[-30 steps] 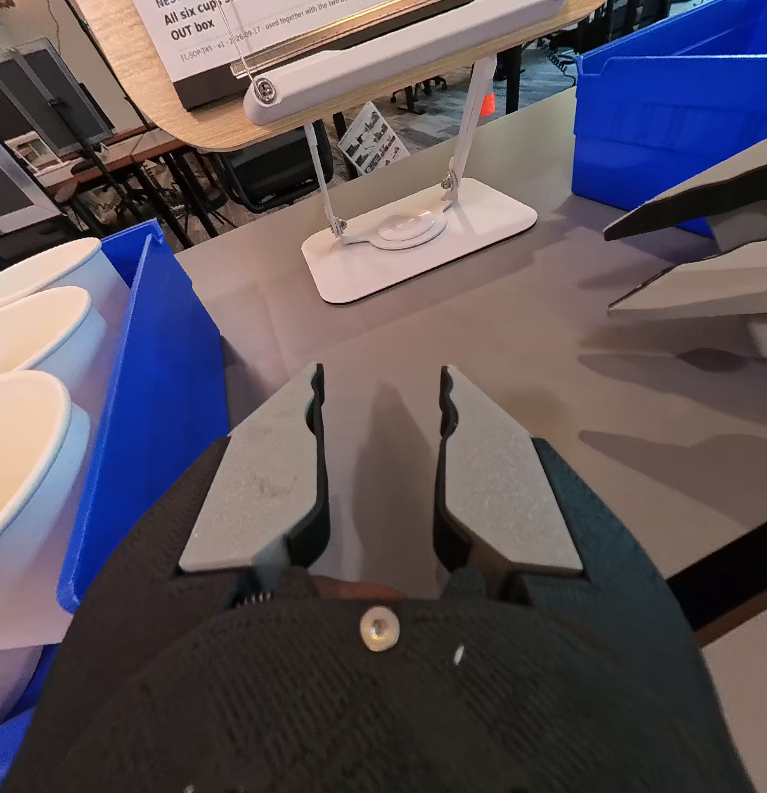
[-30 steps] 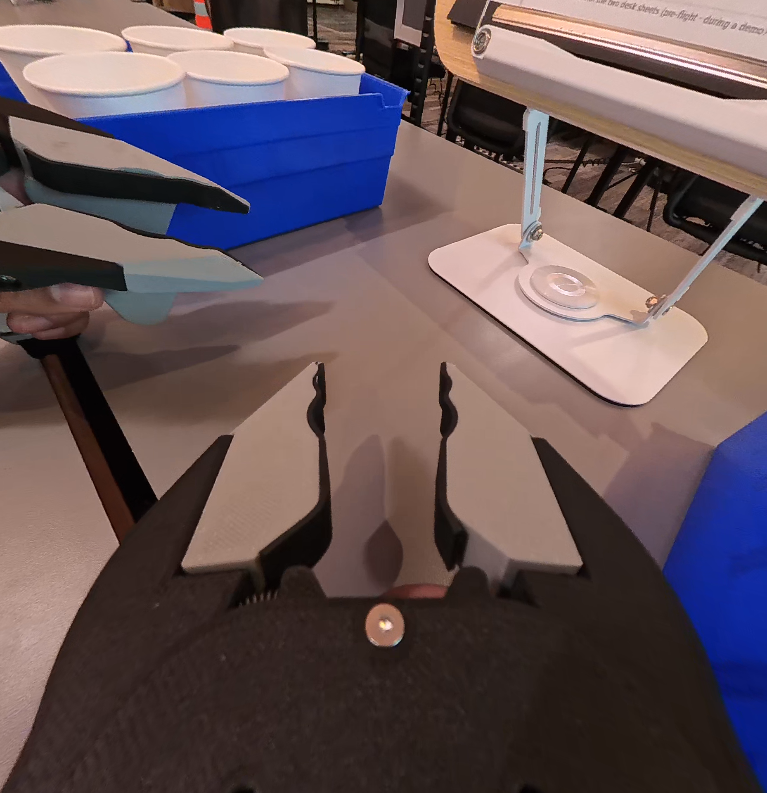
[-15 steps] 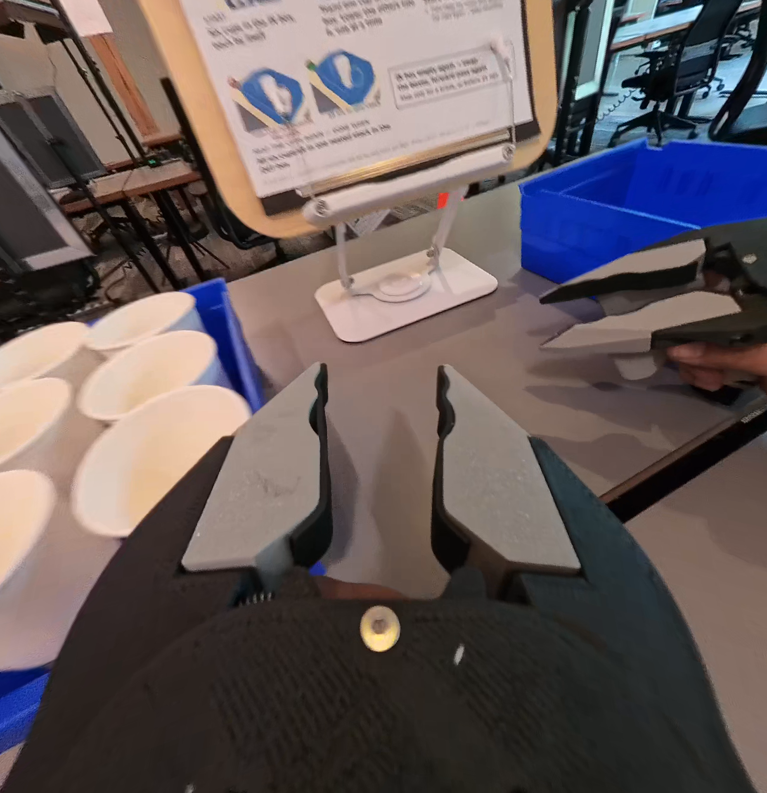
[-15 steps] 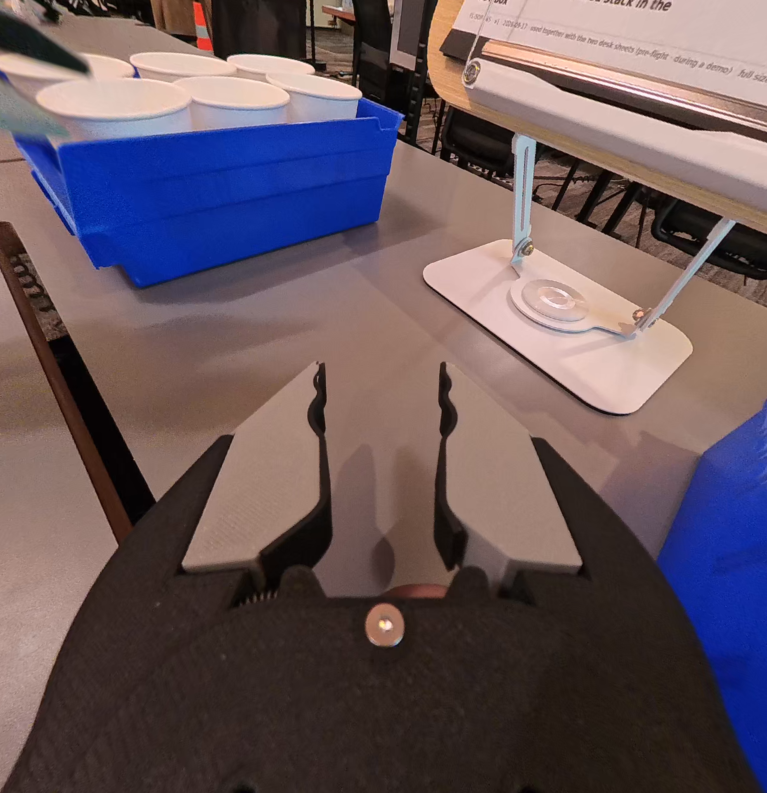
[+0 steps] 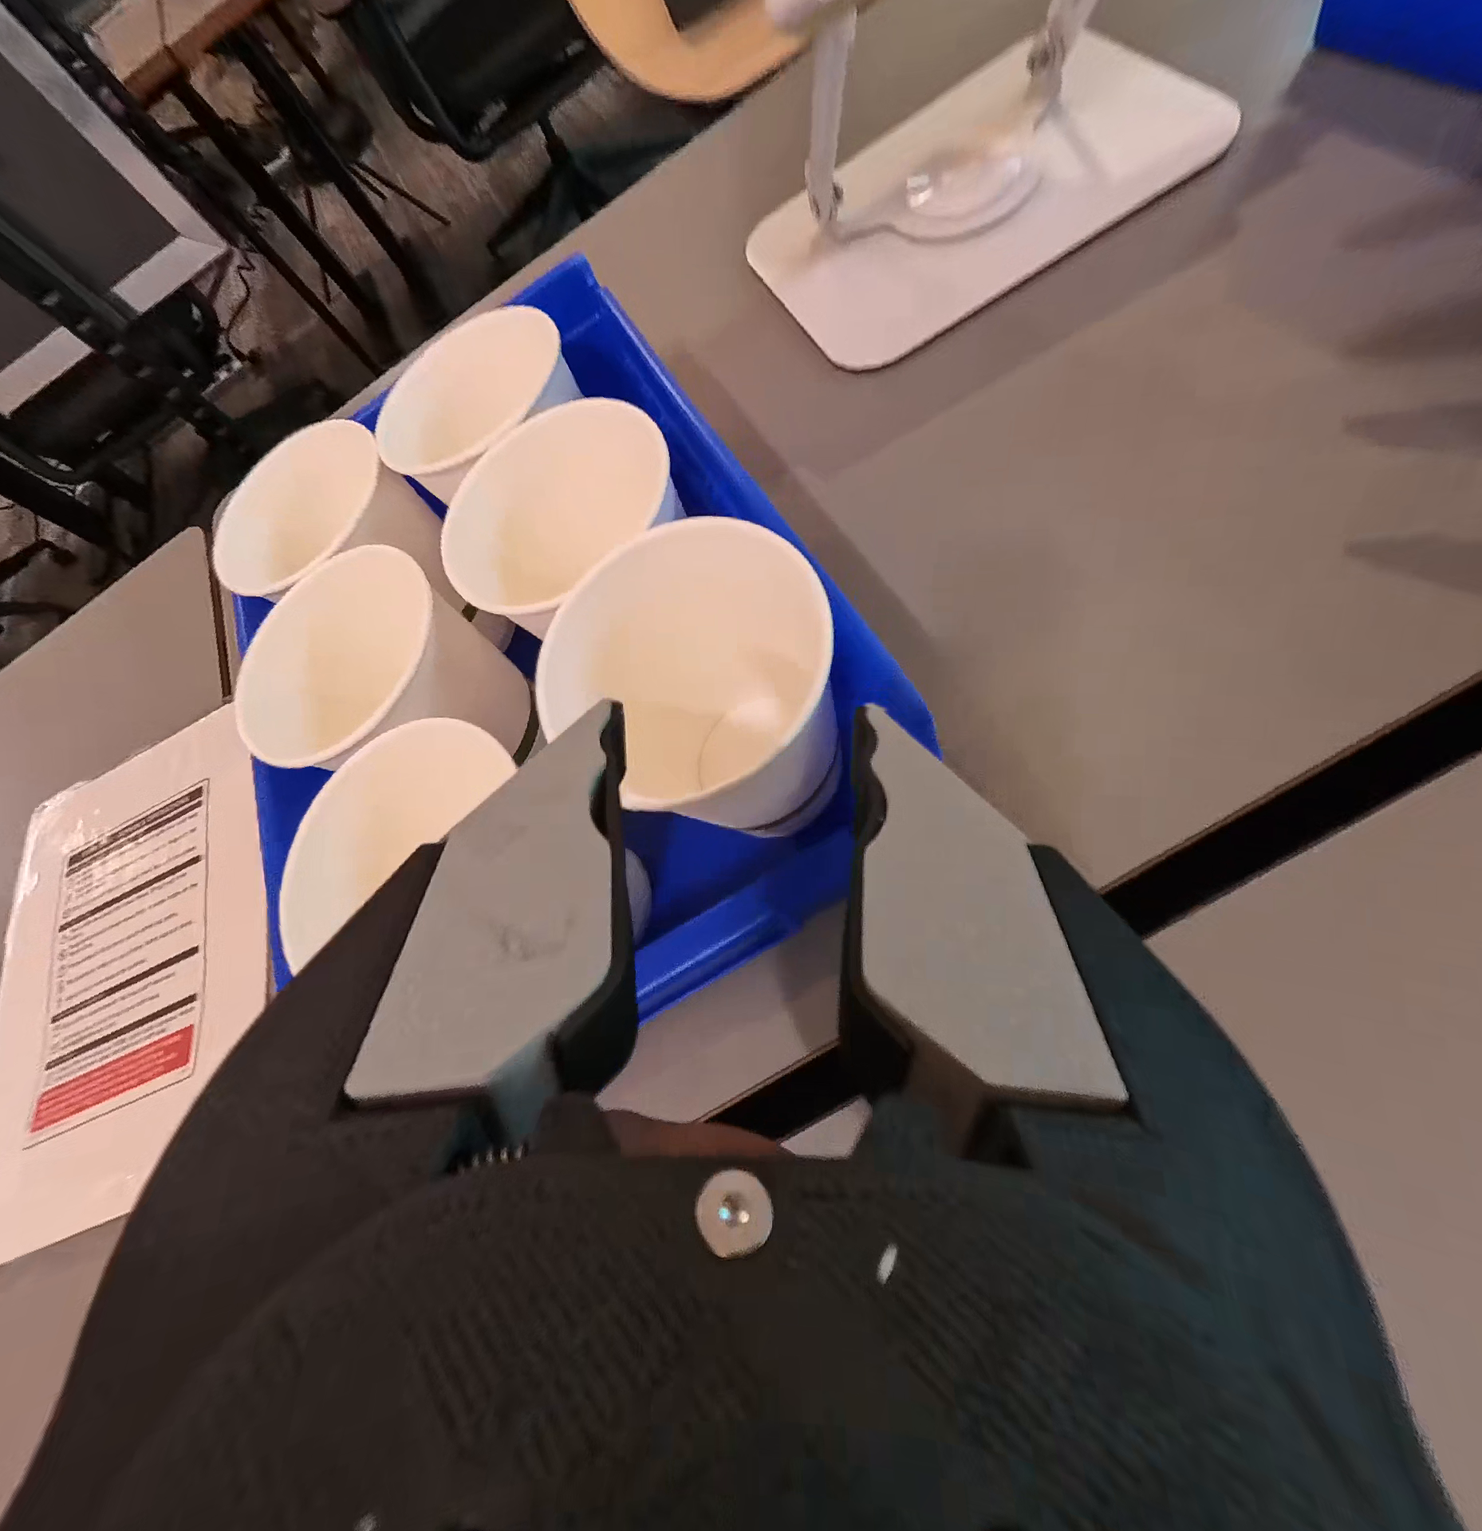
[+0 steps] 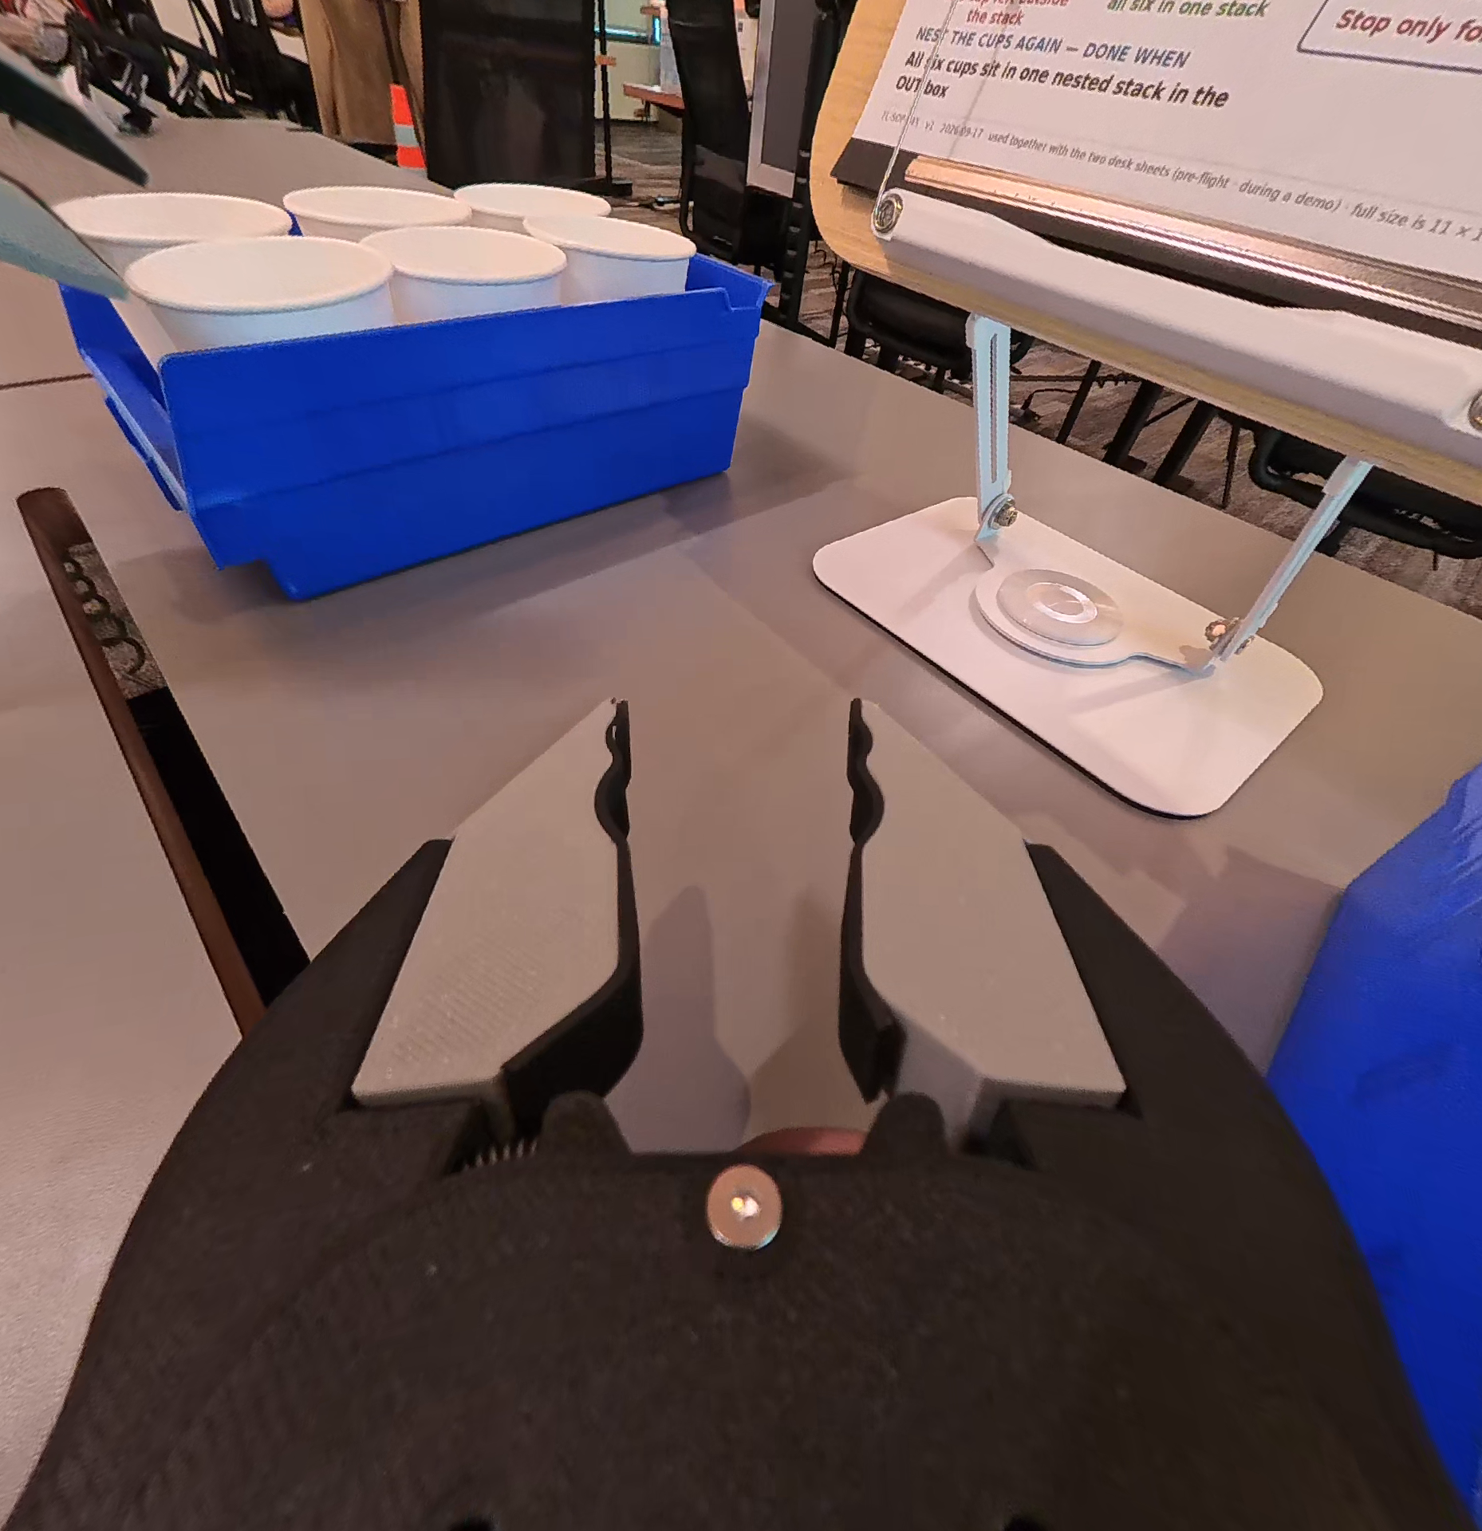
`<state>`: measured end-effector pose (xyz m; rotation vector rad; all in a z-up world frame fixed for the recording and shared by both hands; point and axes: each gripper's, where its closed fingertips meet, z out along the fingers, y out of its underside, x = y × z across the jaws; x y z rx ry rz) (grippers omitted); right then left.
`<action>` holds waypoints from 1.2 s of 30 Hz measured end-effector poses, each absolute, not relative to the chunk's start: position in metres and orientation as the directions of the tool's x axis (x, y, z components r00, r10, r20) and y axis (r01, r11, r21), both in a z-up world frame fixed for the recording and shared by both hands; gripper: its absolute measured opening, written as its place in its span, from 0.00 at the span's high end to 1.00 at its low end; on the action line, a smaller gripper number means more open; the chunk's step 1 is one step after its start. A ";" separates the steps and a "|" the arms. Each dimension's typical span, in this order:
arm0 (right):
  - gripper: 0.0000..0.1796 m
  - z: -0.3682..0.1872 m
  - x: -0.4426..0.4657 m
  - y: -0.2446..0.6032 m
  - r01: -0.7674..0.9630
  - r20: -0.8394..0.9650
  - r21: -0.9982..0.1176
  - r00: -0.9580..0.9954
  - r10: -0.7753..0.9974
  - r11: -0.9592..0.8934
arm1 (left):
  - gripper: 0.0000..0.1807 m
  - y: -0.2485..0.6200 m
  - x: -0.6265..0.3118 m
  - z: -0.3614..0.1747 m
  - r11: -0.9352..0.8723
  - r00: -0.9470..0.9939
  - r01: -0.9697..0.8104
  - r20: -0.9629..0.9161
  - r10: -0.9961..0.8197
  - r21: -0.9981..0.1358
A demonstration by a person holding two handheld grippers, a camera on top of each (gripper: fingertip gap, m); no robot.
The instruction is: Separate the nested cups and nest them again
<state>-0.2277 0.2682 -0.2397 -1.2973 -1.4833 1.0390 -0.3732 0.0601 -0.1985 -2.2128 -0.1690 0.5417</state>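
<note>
Several white paper cups stand apart, upright, in a blue bin. My left gripper is open and empty above the bin's near end, over the nearest cup. Another cup lies partly hidden under its left finger. In the right wrist view the same bin with the cups sits at the far left. My right gripper is open and empty, low over the grey table. The left gripper's fingertips show at the top left, above the cups.
A white stand base holding a sign board sits on the table right of centre. A second blue bin is at my right edge. A printed sheet lies left of the cup bin. A dark gap separates two tabletops. My right tips are about 25 cm from the nearest cup, my left tips only 4 cm.
My left gripper has risen, swung left and tilted down, so it is now above the cups in the bin. My right gripper has hardly moved and stays open.
</note>
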 end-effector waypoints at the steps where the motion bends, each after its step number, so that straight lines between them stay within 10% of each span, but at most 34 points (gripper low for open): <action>1: 0.72 -0.240 -0.228 0.268 0.256 0.090 -0.961 -0.065 0.994 0.103 | 0.71 0.060 -0.375 -0.204 -0.670 0.895 -0.070 -0.343 0.285 -0.739; 36: 0.72 -0.237 -0.228 0.266 0.248 0.078 -0.964 -0.072 0.994 0.094 | 0.72 0.075 -0.381 -0.244 -0.773 0.889 -0.149 -0.426 0.169 -0.616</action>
